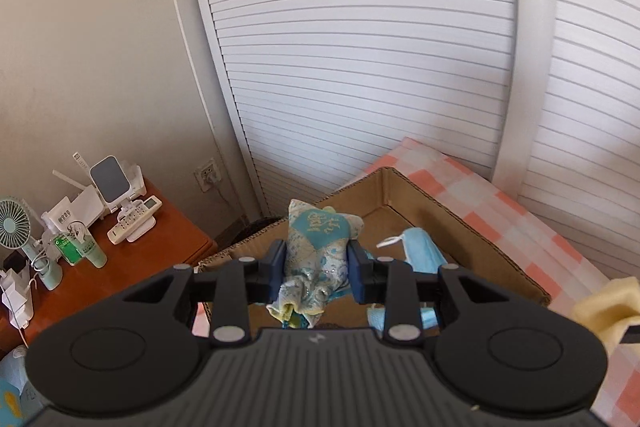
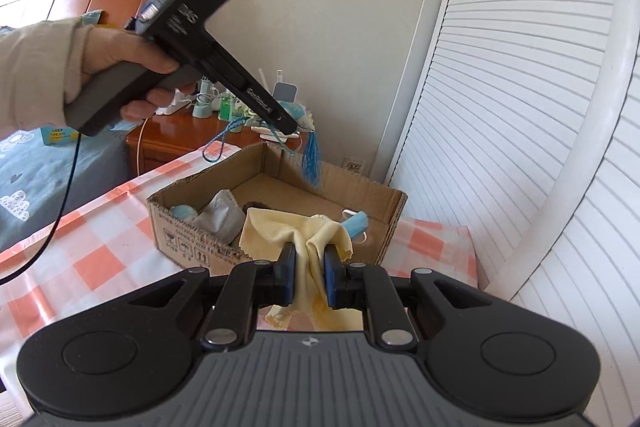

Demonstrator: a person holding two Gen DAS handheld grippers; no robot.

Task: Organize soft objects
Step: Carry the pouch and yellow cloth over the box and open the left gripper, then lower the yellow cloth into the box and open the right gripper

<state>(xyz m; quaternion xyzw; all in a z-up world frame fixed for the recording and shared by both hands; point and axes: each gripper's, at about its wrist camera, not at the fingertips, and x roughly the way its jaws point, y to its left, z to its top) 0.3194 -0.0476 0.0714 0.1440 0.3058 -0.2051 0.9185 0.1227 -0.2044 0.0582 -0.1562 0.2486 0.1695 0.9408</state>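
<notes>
My left gripper [image 1: 316,253] holds a pale blue embroidered sachet [image 1: 320,235] upright above the cardboard box [image 1: 460,219]; both pads touch its sides. From the right wrist view the left gripper [image 2: 293,125] hangs over the box's [image 2: 180,239] far side, the sachet's blue tassel [image 2: 313,155] dangling below it. My right gripper [image 2: 310,267] is shut on a yellow cloth [image 2: 280,231] that drapes across the box's near rim. A blue face mask [image 1: 420,251] and a grey cloth [image 2: 222,215] lie inside the box.
The box sits on an orange-and-white checked tablecloth [image 2: 92,239]. A wooden nightstand [image 1: 132,267] with a small fan, remotes and bottles stands to the left. White louvred doors [image 1: 360,67] rise close behind. A bed with blue bedding [image 2: 40,179] lies beyond the table.
</notes>
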